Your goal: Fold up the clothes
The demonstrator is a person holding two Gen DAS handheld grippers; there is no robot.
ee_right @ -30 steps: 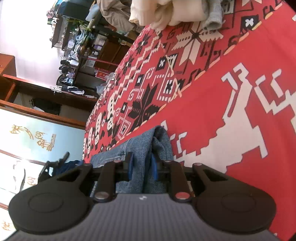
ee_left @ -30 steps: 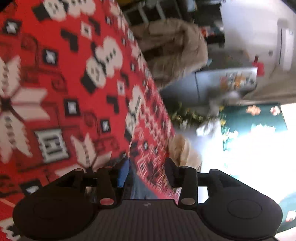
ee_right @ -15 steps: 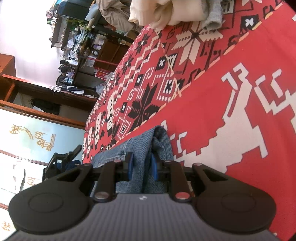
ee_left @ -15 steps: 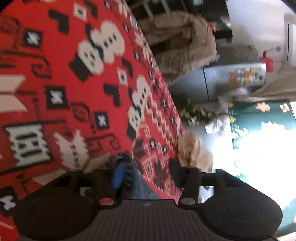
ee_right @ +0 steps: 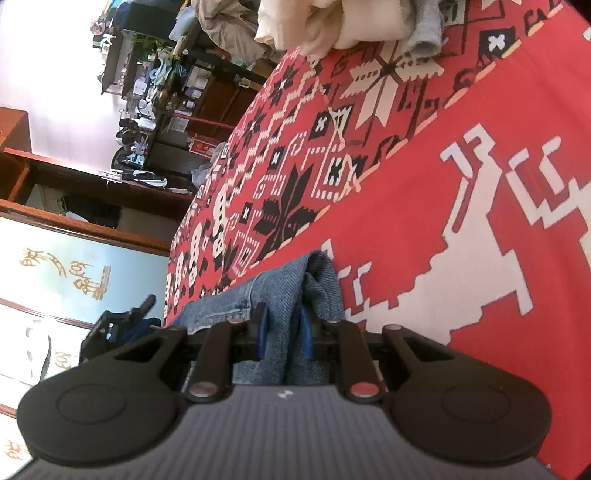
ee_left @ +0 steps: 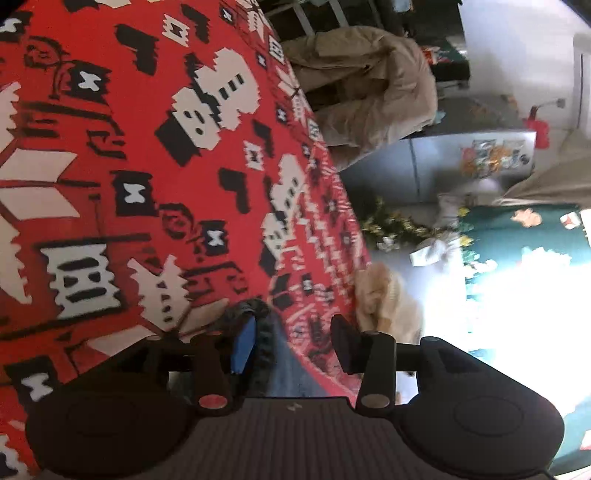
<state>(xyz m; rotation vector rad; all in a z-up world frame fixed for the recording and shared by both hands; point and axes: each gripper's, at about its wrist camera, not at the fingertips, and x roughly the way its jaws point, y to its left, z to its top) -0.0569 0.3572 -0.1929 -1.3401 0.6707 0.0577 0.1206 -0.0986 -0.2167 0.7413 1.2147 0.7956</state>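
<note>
The right gripper [ee_right: 282,338] pinches a bunched denim jeans [ee_right: 291,291] edge low in the frame, over the red patterned blanket [ee_right: 424,229]. The left gripper [ee_left: 291,345] stands wide, denim touching only one finger (bottom centre). Risk: one-sided hold lets the fold sag or twist.

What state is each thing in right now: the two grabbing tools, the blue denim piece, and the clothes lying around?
Left gripper: fingers wide apart, denim lying against one blue pad only.
Right gripper: fingers shut on the denim fold.
Blue denim garment: bunched, pinched, not yet folded flat.
Red patterned blanket: spread flat beneath.
Cream and grey clothes pile: heaped, unfolded.
Beige quilted coat: crumpled beyond the blanket's edge.
</note>
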